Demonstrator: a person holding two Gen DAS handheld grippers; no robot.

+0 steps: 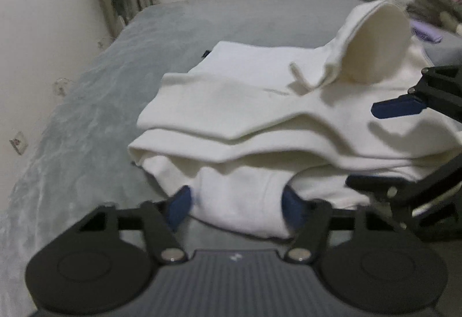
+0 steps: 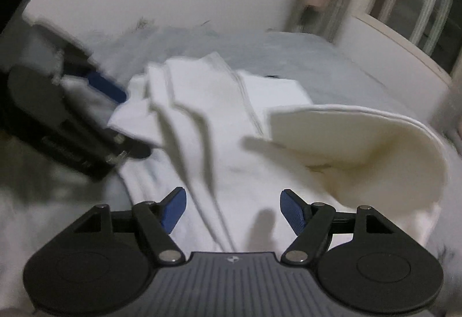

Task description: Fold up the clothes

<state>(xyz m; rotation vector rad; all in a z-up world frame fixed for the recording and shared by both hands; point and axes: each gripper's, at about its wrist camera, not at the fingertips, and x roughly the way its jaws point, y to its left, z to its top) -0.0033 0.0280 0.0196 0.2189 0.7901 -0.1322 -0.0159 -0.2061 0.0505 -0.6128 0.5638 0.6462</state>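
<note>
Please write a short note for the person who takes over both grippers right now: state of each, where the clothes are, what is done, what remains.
Left gripper: jaws apart around the near bottom edge of the white hoodie; no firm pinch seen.
Right gripper: jaws open, empty, above the hoodie.
Hoodie lies folded in layers on the grey bed; its hood stands up.
Left: flatten the hood, tidy the stack.

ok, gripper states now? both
Left gripper: open, hoodie edge between its pads, not pinched.
Right gripper: open, over the hoodie, holding nothing.
</note>
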